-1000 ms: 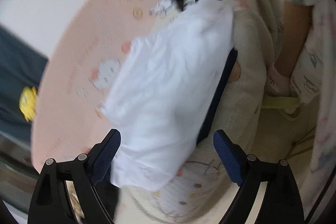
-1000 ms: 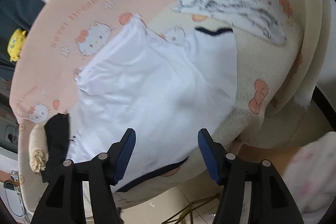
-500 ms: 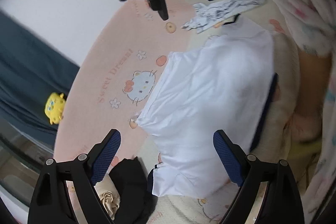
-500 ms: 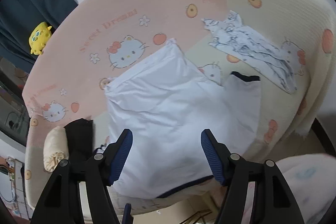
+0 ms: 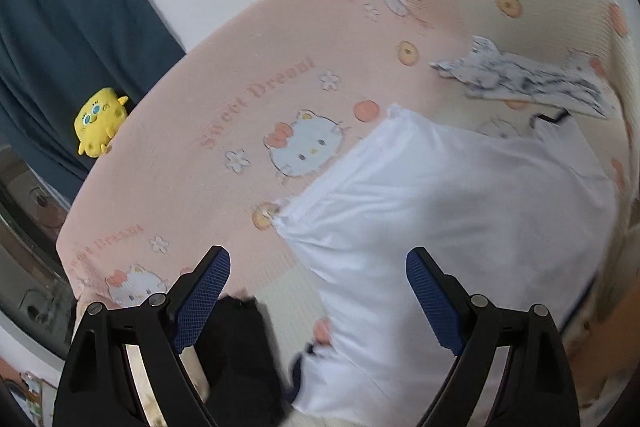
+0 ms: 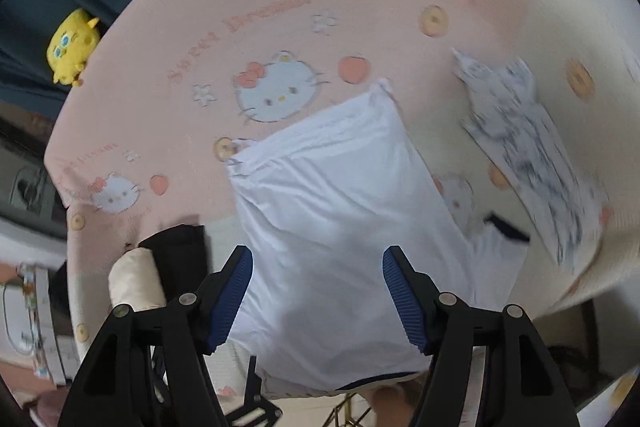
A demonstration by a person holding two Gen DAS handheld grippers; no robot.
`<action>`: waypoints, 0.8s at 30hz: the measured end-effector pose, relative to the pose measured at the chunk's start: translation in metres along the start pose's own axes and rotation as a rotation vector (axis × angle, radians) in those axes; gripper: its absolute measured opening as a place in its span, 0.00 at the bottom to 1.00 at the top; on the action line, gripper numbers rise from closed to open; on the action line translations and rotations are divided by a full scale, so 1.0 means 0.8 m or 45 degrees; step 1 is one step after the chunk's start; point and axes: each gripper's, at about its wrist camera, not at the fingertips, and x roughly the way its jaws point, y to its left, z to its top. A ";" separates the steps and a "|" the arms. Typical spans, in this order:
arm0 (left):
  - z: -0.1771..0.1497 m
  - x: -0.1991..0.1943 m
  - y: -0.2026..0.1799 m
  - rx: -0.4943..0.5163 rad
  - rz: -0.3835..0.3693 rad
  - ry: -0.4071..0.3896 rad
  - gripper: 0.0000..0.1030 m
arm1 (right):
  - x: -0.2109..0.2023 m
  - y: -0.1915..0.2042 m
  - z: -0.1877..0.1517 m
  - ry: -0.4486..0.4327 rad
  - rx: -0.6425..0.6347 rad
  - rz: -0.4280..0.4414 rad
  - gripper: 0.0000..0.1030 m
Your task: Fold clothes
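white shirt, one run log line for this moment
white shirt: folded, lying on pink blanket | left gripper: jaws open, empty | right gripper: jaws open, empty | patterned garment: beside shirt

"Sweet Dream" on pink blanket (image 5: pixel 208 131)

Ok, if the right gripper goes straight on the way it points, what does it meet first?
Most likely the white shirt lying on the bed; the open right gripper holds nothing and nothing shows in between, though depth is unclear.
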 end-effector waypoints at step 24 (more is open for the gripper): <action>0.038 0.227 0.188 -0.918 -0.499 0.268 0.87 | 0.184 -0.119 0.145 0.233 -0.388 0.043 0.65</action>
